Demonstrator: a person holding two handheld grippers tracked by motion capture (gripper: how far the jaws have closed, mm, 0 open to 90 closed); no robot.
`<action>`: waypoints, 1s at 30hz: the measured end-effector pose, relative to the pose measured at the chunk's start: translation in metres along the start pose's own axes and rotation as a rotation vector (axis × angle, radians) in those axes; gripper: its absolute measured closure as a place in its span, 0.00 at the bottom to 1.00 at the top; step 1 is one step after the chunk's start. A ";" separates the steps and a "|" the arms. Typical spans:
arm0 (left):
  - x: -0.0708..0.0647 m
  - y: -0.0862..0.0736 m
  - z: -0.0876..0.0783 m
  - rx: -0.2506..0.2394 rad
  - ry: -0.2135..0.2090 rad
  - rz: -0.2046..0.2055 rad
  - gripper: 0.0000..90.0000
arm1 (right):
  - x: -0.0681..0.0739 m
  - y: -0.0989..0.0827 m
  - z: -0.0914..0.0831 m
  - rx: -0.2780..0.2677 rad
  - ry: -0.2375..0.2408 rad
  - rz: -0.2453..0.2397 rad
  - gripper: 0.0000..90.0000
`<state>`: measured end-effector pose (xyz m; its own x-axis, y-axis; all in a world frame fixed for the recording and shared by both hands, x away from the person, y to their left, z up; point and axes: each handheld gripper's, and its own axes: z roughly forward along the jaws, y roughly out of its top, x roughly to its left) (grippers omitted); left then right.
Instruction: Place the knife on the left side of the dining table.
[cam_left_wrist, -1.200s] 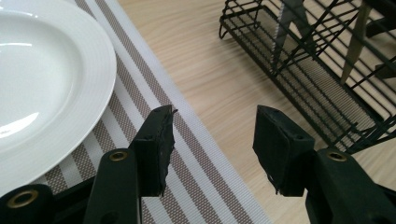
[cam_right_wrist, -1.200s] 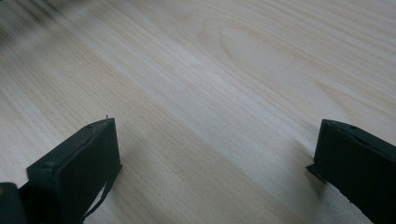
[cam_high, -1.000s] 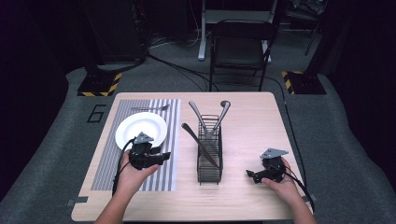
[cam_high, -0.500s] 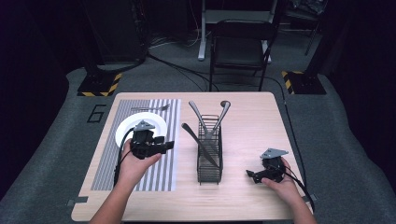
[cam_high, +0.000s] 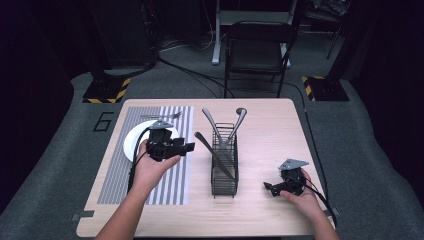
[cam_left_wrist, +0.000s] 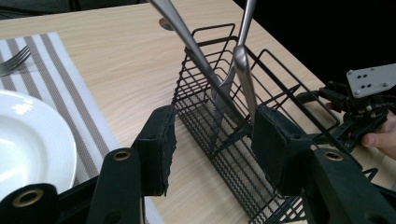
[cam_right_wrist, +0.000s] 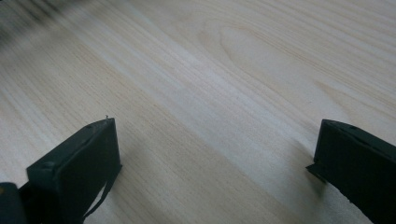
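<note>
A black wire caddy (cam_high: 224, 161) stands mid-table and holds a knife (cam_high: 214, 155) and two upright utensils (cam_high: 238, 124). My left gripper (cam_high: 188, 146) hovers open over the striped mat, its jaws pointing right toward the caddy (cam_left_wrist: 233, 135); nothing sits between them. The utensil handles (cam_left_wrist: 243, 70) rise just beyond its pads. A white plate (cam_high: 134, 145) lies under and behind that hand, with a fork (cam_high: 157, 116) past it. My right gripper (cam_high: 270, 189) rests low on the table at the front right, open and empty, facing bare wood (cam_right_wrist: 215, 116).
The grey striped placemat (cam_high: 170, 185) covers the table's left part. Bare tabletop (cam_high: 270, 130) lies to the right of the caddy. A black chair (cam_high: 257, 50) stands beyond the far edge, and cables run across the floor.
My left gripper has lifted and moved forward and to the right, from the mat's middle toward the caddy. The right gripper has stayed put.
</note>
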<state>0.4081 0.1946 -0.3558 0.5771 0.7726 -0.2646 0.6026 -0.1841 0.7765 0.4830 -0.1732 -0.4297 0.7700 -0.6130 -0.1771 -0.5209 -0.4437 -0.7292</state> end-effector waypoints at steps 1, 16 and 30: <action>-0.001 0.002 0.002 0.004 -0.005 -0.007 0.55 | 0.000 0.000 0.000 0.000 -0.001 0.000 0.00; -0.013 0.018 0.025 0.015 -0.031 0.002 0.64 | 0.000 0.000 0.000 0.000 0.000 0.000 0.00; -0.013 0.023 0.034 0.013 -0.019 0.015 0.76 | 0.000 0.000 0.000 0.000 0.000 0.000 0.00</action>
<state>0.4333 0.1592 -0.3541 0.5963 0.7581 -0.2640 0.6011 -0.2036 0.7728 0.4831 -0.1732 -0.4297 0.7698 -0.6133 -0.1770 -0.5210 -0.4434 -0.7293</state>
